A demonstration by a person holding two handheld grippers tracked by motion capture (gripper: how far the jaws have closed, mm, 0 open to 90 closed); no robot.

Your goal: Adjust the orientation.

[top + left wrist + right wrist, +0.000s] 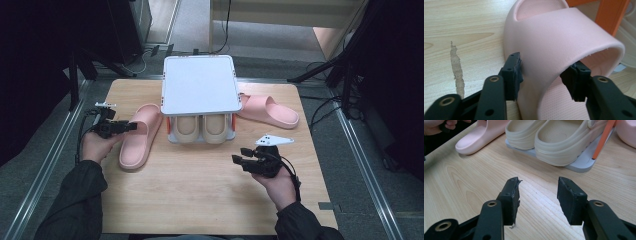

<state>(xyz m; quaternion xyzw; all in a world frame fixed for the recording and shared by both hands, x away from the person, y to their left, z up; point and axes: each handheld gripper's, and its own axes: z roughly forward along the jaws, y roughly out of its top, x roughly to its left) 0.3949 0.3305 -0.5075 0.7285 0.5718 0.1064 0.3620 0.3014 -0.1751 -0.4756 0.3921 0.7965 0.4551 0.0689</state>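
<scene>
One pink slipper (pixel 564 47), strap betw left claw (pixel 546 77) pads

A wooden table (pixel 200 200) takes the middle of the high view. At its upper centre stands a small white shoe rack (pixel 200 85) with orange posts. On its lower shelf sits a pair of beige clogs (pixel 200 129), side by side. To the right of the rack, at the upper right, lies a second pink slipper (pixel 270 111).
</scene>
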